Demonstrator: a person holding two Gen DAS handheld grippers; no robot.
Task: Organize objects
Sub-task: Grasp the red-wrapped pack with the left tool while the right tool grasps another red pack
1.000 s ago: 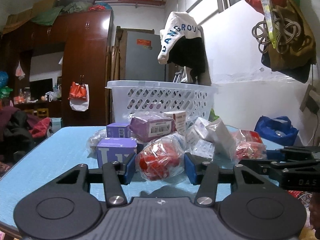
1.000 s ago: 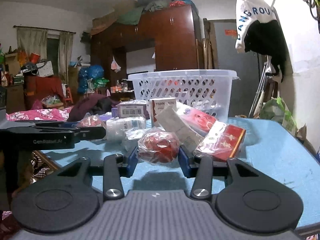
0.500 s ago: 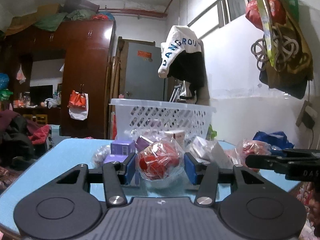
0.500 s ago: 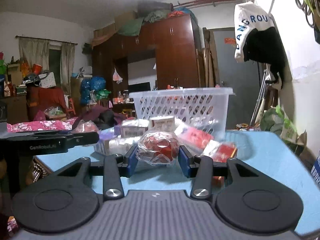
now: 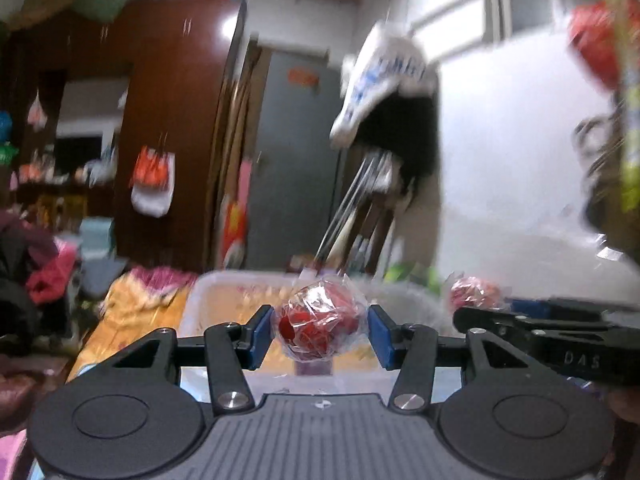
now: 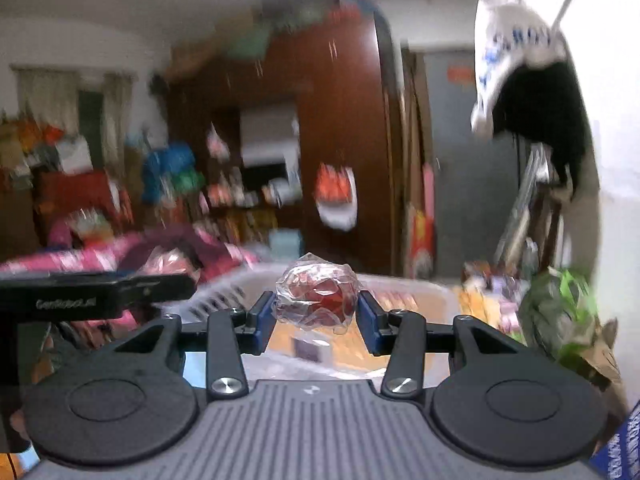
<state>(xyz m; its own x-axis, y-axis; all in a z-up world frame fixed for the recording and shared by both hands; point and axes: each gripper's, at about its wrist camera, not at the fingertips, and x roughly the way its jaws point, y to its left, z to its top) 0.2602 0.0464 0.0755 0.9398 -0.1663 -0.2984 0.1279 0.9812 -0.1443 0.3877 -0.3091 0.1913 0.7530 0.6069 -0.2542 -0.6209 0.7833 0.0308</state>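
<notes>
My left gripper is shut on a clear bag of red candies and holds it above the open top of the white laundry basket. My right gripper is shut on a second clear bag of red candies, also above the basket. A purple box lies on the basket's floor, and it shows in the right wrist view too. Each gripper shows at the edge of the other's view with its bag. Both views are blurred.
A brown wardrobe and a grey door stand behind the basket. A white and black garment hangs on the right wall. Clothes are piled at the left. A green bag sits at the right.
Both grippers have risen from the table and moved forward with their candy bags, from in front of the basket to above its open top. The pile of boxes has dropped out of view.
</notes>
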